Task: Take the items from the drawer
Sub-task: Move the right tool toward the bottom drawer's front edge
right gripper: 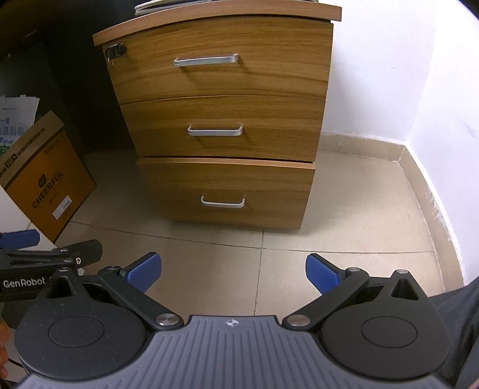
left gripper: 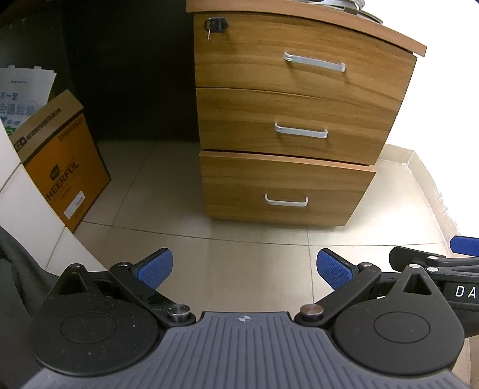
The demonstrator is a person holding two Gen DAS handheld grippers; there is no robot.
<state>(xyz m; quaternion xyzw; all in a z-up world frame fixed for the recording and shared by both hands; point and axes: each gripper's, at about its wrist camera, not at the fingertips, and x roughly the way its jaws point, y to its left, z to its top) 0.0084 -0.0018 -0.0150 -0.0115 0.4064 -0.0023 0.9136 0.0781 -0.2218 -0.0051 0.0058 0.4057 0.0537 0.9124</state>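
A small wooden cabinet [right gripper: 221,119] stands on the tiled floor [right gripper: 209,269], pushed close to the white wall [right gripper: 389,74] on the right. It has three drawers, one above the other, and each has a silver handle. The top drawer [right gripper: 221,59] and the middle drawer [right gripper: 221,128] look shut flat. The bottom drawer [right gripper: 227,191] sticks out a little at its top edge — it may be open a crack, but the bent view makes that hard to tell.

The items to take out cannot be seen. They must be inside one of the drawers, so a drawer has to be pulled open first.

The left tongs [left gripper: 245,270] and the right tongs [right gripper: 232,270] hang side by side over the floor, well apart from the cabinet and pointing at it. Both are spread wide, and both hold nothing. Wide tongs make sense here, because a handle such as the bottom handle [right gripper: 223,202] needs room to slip between the blue pads [right gripper: 143,272].

An orange cardboard box [left gripper: 60,167] leans at the far left, out of the way. Some flat things lie on the cabinet's top [right gripper: 215,15] — too cut off to name.

Nothing has been taken out yet. The first job is to reach a handle and pull.
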